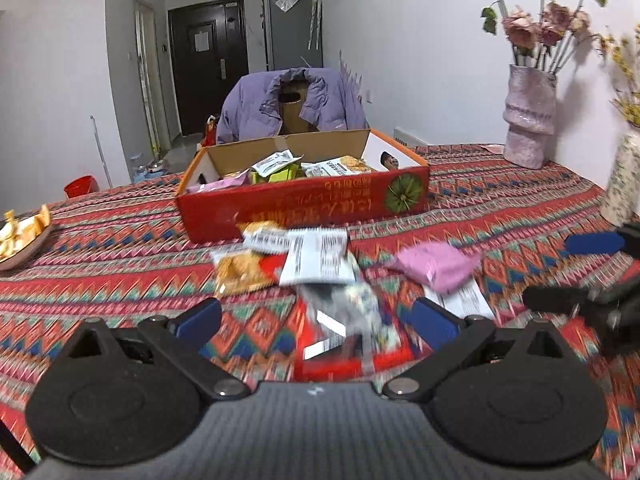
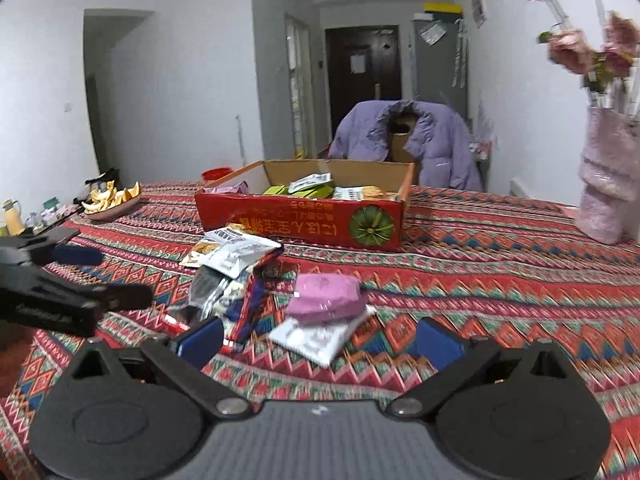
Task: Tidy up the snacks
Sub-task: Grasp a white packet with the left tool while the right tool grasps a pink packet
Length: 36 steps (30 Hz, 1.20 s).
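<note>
- My left hand-held gripper (image 1: 316, 318) hangs low over the table (image 1: 120, 248) with its blue fingers spread wide, gripping nothing.
- Between those fingers I see a blurred red-and-clear snack packet (image 1: 344, 328) lying on the patterned cloth.
- Just past it sit a white packet (image 1: 316, 256) and a yellow-orange packet (image 1: 240, 270), touching one another, near the front wall of the red cardboard box (image 1: 304, 204).
- The box is open and already holds several snack packets.
- My right hand-held gripper (image 2: 320, 340) is likewise parted and empty, above a pink packet (image 2: 326, 298) resting on a white flat packet (image 2: 316, 338).
- A pink vase (image 2: 608, 184) of flowers stands to the right; a dish of yellow snacks (image 2: 110, 200) is at the far left.
</note>
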Available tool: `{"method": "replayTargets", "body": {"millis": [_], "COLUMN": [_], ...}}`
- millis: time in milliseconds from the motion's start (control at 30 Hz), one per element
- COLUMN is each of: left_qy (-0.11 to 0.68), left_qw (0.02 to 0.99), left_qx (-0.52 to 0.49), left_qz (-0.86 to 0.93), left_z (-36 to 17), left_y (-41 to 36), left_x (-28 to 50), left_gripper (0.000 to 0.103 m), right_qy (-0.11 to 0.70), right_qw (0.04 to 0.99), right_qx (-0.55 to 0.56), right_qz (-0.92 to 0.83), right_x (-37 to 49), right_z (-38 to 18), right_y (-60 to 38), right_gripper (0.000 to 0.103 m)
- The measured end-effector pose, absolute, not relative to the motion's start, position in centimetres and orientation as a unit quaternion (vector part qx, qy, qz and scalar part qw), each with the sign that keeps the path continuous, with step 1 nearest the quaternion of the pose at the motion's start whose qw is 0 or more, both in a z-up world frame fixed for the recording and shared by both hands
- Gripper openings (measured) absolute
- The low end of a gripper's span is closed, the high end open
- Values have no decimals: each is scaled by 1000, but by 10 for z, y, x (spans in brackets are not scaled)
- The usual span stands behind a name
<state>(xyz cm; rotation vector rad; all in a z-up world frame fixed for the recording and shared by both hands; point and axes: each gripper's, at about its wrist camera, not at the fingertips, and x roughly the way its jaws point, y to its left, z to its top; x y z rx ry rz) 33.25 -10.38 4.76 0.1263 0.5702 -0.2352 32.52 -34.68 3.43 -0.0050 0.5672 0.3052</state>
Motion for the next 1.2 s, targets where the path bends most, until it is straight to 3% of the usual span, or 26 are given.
{"method": "replayTargets", "body": {"millis": [133,300,367,467,567,633,667,767,1100,1133,1167,1200], "left_qy": [282,304,314,320,320,320,321,315,269,264,261,258], "left_qw": [952,946,943,942,942,941,941,942,955,957,958,959], "left_qx": [55,47,38,33,28,24,23,31,42,39,34,27], "left_qz": [-109,-101,-99,-98,-99,-104,-106,-107,-113,-115,-115,-114], "left_z": [38,19,11,1,-1,-1,-1,0,43,48,53,57], "left_y": [-114,-119,-118,-116,-114,-113,-113,-115,-108,-105,-101,-97], "left_x": [383,431,443,452,456,458,457,453,387,376,364,352], "left_gripper": [99,72,72,71,71,63,52,48,46,46,47,47], "right_qy": [305,340,345,350,352,349,345,339,295,291,287,287], "right_qw": [939,928,926,924,924,925,927,929,946,948,949,949], "right_qx": [-7,-7,4,8,1,-3,-5,-2,-8,-9,-9,-9], "right_qz": [158,153,155,153,152,150,148,147,132,131,131,128], "right_x": [370,415,426,438,442,442,441,441,398,388,378,368], "right_z": [22,-1,-8,-16,-22,-22,-21,-19,16,21,25,28], "right_y": [-337,-325,-324,-320,-317,-315,-315,-317,-326,-328,-330,-331], "right_gripper": [94,92,90,76,76,71,67,67,65,59,46,22]}}
